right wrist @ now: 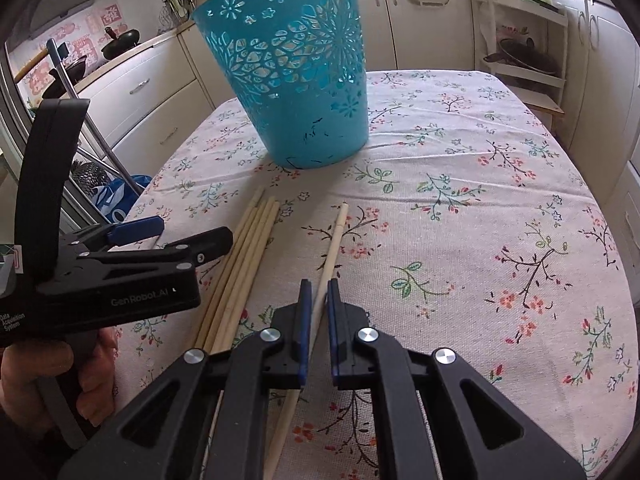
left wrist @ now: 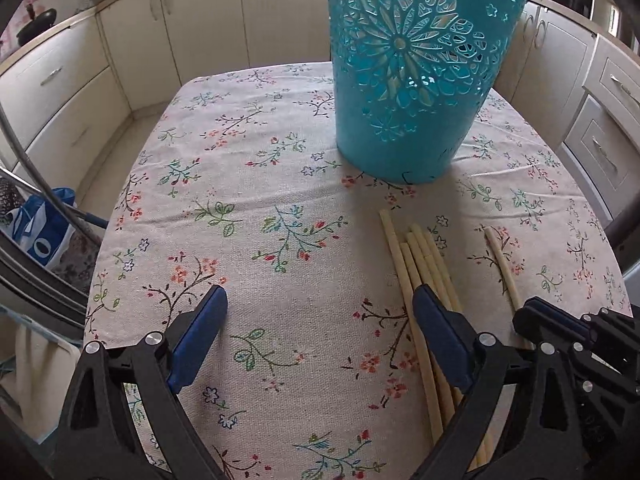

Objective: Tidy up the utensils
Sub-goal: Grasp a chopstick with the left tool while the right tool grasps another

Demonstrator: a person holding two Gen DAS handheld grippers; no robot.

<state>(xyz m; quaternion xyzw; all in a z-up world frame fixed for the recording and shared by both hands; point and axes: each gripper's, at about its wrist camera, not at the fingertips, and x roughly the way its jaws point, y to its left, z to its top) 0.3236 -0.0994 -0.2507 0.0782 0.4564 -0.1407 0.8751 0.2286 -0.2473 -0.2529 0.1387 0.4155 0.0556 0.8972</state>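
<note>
Kitchen table with a flowery cloth (right wrist: 460,208), cupboards all around its edges.

My right gripper (right wrist: 317,292) is pinched shut on one lone stick (right wrist: 334,240), which lies a little apart from the pile of sticks (right wrist: 248,248) to its left. My left gripper (left wrist: 320,304) is spread wide over bare cloth, its right finger above that pile. Straight ahead of both stands the blue basket (right wrist: 296,92). I see lots of free cloth to the right.
</note>
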